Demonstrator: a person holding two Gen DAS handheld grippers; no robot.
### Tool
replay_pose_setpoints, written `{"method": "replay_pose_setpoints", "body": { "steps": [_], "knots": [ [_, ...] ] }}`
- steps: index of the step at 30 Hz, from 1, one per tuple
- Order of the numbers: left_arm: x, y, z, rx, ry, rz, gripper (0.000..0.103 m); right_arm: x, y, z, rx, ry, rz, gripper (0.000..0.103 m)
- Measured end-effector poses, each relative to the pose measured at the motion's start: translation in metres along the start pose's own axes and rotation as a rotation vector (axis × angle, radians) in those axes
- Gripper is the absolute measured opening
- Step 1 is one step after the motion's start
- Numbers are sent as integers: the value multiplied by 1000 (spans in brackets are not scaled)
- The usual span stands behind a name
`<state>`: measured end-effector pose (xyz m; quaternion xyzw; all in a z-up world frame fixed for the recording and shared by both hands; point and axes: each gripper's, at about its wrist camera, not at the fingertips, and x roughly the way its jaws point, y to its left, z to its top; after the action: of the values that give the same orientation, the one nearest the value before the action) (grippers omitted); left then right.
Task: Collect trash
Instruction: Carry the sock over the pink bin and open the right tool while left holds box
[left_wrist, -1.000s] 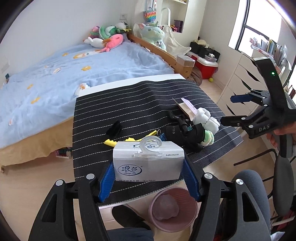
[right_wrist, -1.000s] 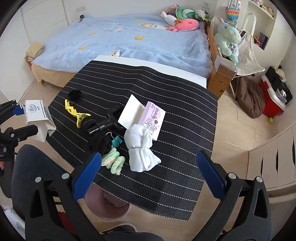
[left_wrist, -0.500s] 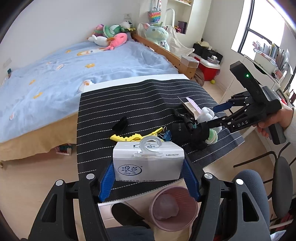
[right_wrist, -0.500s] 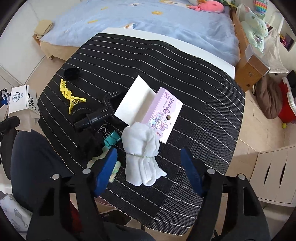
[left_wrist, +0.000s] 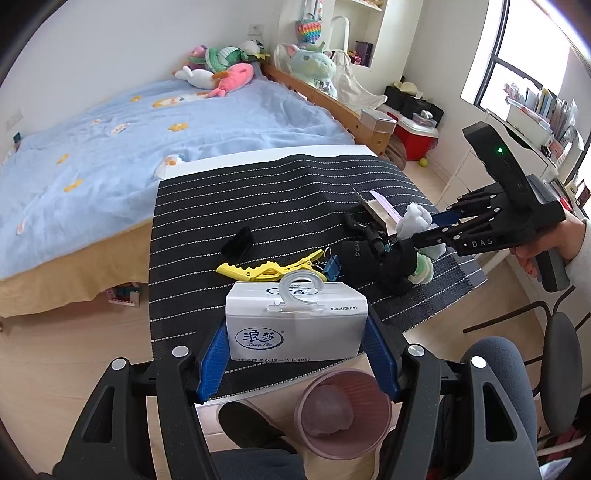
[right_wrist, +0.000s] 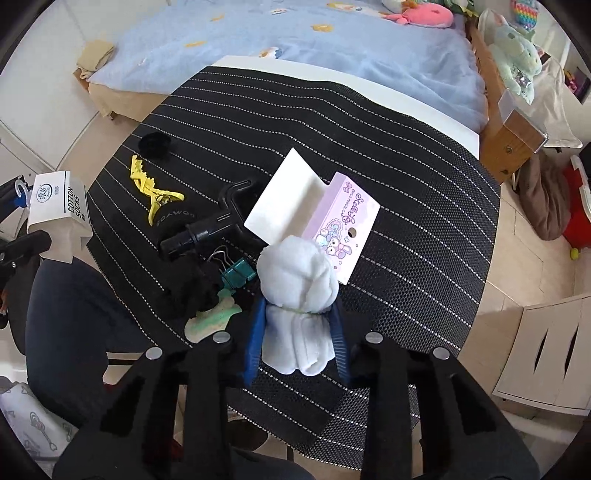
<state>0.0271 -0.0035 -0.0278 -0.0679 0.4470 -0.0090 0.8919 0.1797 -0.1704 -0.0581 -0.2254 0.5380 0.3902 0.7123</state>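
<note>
My left gripper (left_wrist: 297, 341) is shut on a white cotton-socks box (left_wrist: 296, 325) and holds it over the table's near edge, above a pink trash bin (left_wrist: 343, 415); the box also shows in the right wrist view (right_wrist: 59, 203). My right gripper (right_wrist: 297, 332) has its blue fingers on both sides of a rolled white sock bundle (right_wrist: 297, 295) on the striped mat (right_wrist: 424, 236). It also shows in the left wrist view (left_wrist: 439, 225). A purple-and-white open box (right_wrist: 314, 210) lies just beyond the bundle.
On the mat lie a yellow clip (right_wrist: 151, 188), a black handle and pouch (right_wrist: 199, 229), a teal binder clip (right_wrist: 238, 275), green socks (right_wrist: 214, 317) and a black hair tie (right_wrist: 153, 144). A bed (left_wrist: 110, 147) stands behind. A grey chair (left_wrist: 498, 369) stands at the right.
My right gripper has come down and forward and closed in around the white sock bundle. The left gripper still holds the box and has barely moved.
</note>
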Motion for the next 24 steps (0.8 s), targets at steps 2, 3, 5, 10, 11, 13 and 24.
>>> {"method": "replay_pose_setpoints", "body": {
  "steps": [2,3,5,10,11,13,24],
  "knots": [
    [-1,-1,0,5,-2,-3,63,-8,0,-2,12,-23,-4,32],
    [-1,-2,0,8,-3,-3,63,-13,1,-4,19,-37,-5,32],
    [-2,-3,0,12,-5,-8,63,-23,2,-7,30,-66,-5,32],
    [-6,-9,1,30,-9,-19,63,-52,10,-17,64,-158,-3,32],
    [-7,-10,1,35,-10,-19,63,-57,14,-19,66,-171,-3,32],
    [-10,-13,0,45,-15,-21,63,-70,22,-26,67,-206,1,32],
    [-31,-28,-15,79,-41,-32,63,-111,72,-76,58,-335,28,33]
  ]
}}
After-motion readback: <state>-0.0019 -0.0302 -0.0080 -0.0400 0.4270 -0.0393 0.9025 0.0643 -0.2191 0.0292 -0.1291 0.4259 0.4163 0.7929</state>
